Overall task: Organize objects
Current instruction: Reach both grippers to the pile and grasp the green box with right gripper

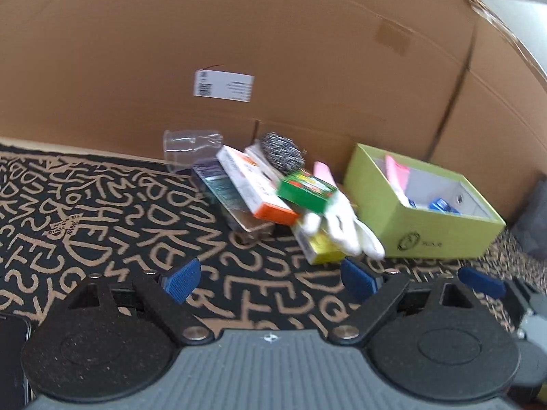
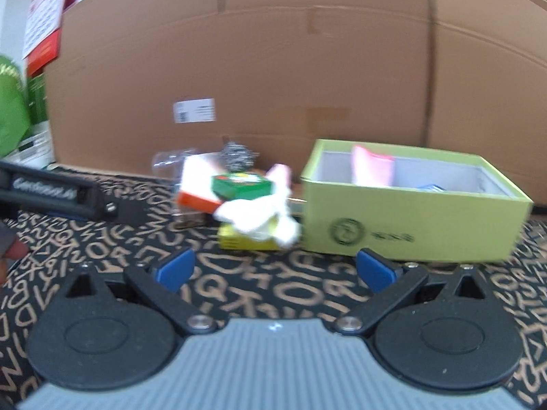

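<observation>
left wrist view shows the left gripper with blue-padded jaws spread wide, empty, above a black rug with tan letters; the right gripper likewise gapes empty. behind stands a brown cardboard wall. an open lime-green cardboard box holds pink and blue items, just beside a heap of small cartons.
</observation>
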Motion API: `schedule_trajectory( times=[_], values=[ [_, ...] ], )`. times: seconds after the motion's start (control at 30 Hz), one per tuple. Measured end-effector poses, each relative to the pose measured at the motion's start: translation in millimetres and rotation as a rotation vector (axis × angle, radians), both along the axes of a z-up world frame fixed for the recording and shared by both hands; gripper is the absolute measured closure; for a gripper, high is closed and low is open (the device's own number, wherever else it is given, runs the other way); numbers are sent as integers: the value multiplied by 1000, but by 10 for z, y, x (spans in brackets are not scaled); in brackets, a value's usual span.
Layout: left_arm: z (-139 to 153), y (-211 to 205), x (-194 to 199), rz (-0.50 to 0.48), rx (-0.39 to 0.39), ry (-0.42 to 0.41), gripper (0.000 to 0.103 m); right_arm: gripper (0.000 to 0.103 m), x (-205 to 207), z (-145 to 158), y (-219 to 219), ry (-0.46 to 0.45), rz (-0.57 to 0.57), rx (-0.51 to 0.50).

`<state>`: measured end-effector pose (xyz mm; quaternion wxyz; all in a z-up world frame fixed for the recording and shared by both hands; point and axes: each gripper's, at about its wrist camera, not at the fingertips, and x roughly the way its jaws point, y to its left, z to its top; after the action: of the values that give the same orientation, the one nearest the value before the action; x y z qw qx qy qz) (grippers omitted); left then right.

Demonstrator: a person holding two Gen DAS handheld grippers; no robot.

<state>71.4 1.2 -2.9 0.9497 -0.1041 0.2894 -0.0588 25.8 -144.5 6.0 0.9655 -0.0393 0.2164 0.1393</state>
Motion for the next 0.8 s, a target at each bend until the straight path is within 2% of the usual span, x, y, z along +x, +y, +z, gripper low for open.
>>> schedule_trajectory(
  times=[0.17, 0.3, 0.47, 0.57, 0.63, 0.8],
  values=[
    [-23, 153, 313, 12, -25, 3, 11, 10, 109, 63, 326, -2, 81, -48],
    [-76, 168, 609, 0, -57, 8, 11, 17, 216, 82, 461, 3, 93, -69],
    [-177, 161, 995, -12, -94, 59, 12, 24, 426, 86, 568, -6, 94, -108],
    [-233, 159, 1165, -12, -113, 84, 18, 25, 598, 55, 625, -10, 104, -132],
    [-266, 159, 1262, -25, -121, 98, 25, 25, 717, 21, 662, -18, 117, -152],
    [-332, 153, 1439, -33, -92, 125, 34, 25, 1046, -80, 716, -22, 134, -195]
  ],
)
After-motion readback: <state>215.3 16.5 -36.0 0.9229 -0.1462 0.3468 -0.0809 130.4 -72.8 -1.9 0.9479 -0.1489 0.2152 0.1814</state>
